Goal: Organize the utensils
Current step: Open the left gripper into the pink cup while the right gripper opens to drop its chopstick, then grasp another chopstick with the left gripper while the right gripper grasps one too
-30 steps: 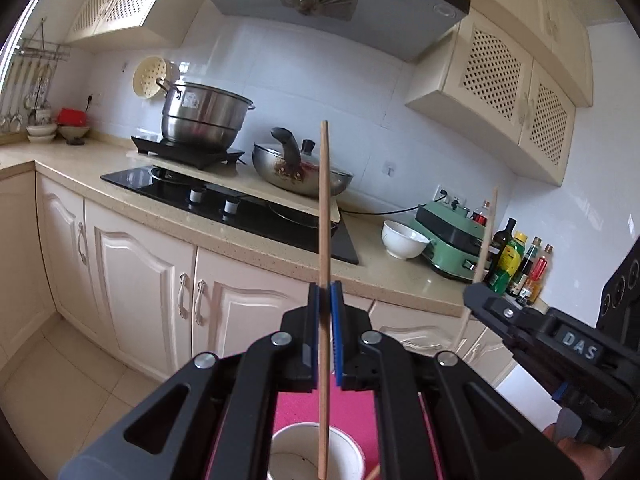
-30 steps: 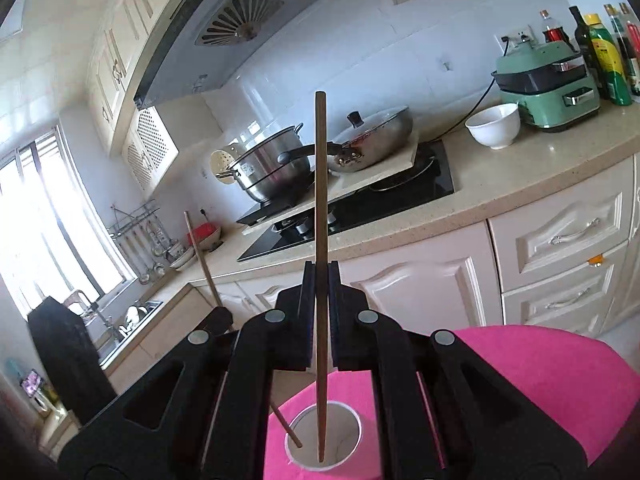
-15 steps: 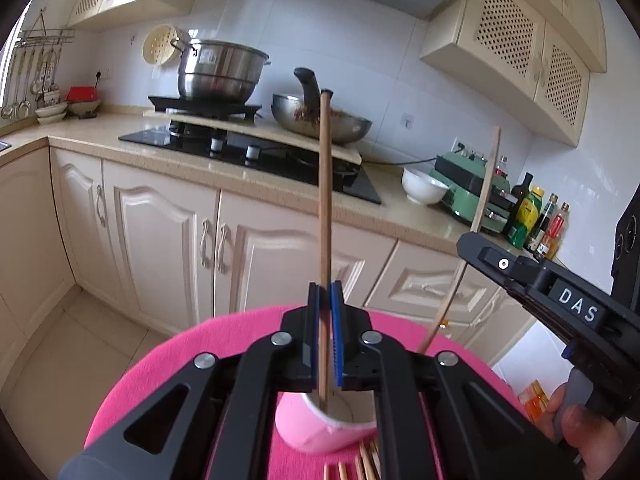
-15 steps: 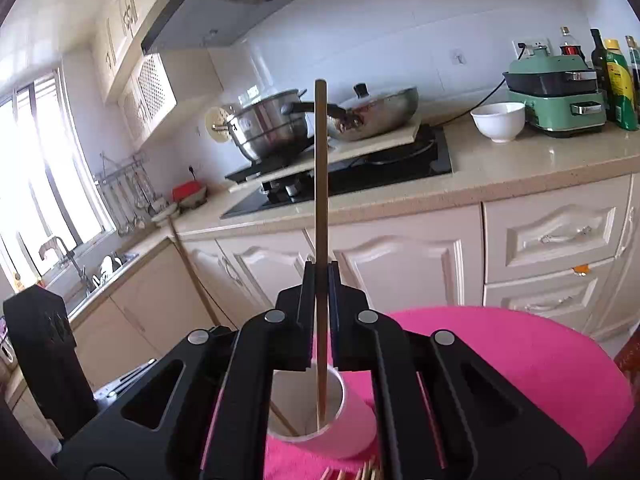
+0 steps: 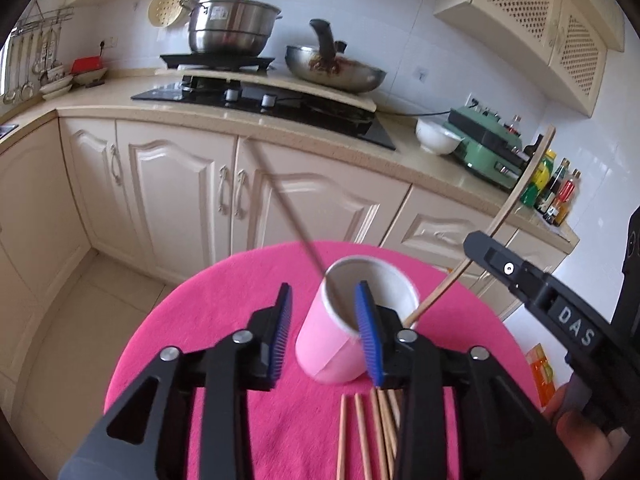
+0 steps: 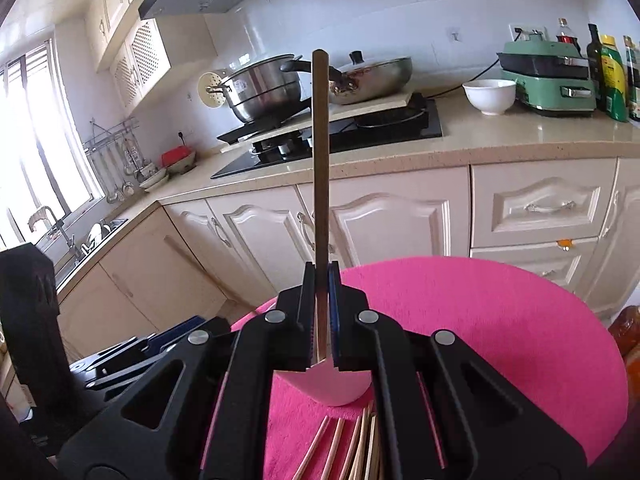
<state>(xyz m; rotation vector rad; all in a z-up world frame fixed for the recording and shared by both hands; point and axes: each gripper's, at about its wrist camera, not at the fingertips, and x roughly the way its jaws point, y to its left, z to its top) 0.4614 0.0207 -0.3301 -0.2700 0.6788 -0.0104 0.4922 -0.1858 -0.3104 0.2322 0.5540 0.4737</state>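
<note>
- The right hand-held gripper (image 6: 320, 312) squeezes an upright chopstick (image 6: 320, 160); the pink cup (image 6: 332, 384) sits right under it.
- The left hand-held gripper (image 5: 324, 332) is opening, holding nothing; its loose chopstick (image 5: 280, 204) leans in the cup.

Both views are bright with daylight. In the right wrist view the window (image 6: 24, 132) at nine o'clock is blown out white, and glare streaks the steel pot (image 6: 266, 90). Fisheye bending curves the cabinets toward dark vignetted corners. In the left wrist view one thin stick (image 5: 286, 208) is smeared, probably by motion blur; the rest looks sharp.
</note>
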